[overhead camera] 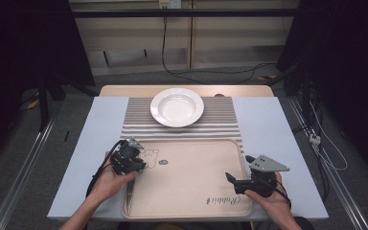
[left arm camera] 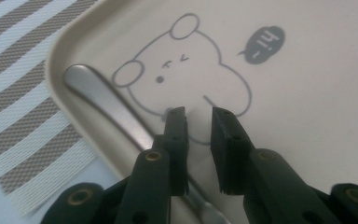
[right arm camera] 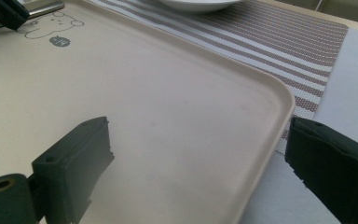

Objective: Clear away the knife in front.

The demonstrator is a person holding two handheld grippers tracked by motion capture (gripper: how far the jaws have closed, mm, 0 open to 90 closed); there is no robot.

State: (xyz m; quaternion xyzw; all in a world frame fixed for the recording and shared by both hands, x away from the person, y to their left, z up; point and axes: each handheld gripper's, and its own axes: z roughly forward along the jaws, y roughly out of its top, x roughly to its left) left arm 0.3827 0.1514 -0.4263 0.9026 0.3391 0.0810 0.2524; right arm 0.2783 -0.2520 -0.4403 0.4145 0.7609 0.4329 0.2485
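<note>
A beige tray (overhead camera: 191, 191) with a bear drawing lies near the table's front edge. A slim metal utensil (overhead camera: 130, 194) rests along the tray's left rim; in the left gripper view its handle (left arm camera: 98, 93) runs beneath the left jaw. My left gripper (overhead camera: 135, 173) points down at the tray by the bear drawing. Its jaws (left arm camera: 198, 112) stand a little apart with nothing between them. My right gripper (overhead camera: 239, 168) is wide open at the tray's right side. One of its jaws is over the tray (right arm camera: 168, 116) and the other is outside the rim, the gripper (right arm camera: 198, 135) holding nothing.
A white deep plate (overhead camera: 177, 107) sits on a striped placemat (overhead camera: 139, 122) behind the tray. A pale blue-white cover (overhead camera: 273, 129) lies over the table on both sides. Cables run across the floor beyond the table.
</note>
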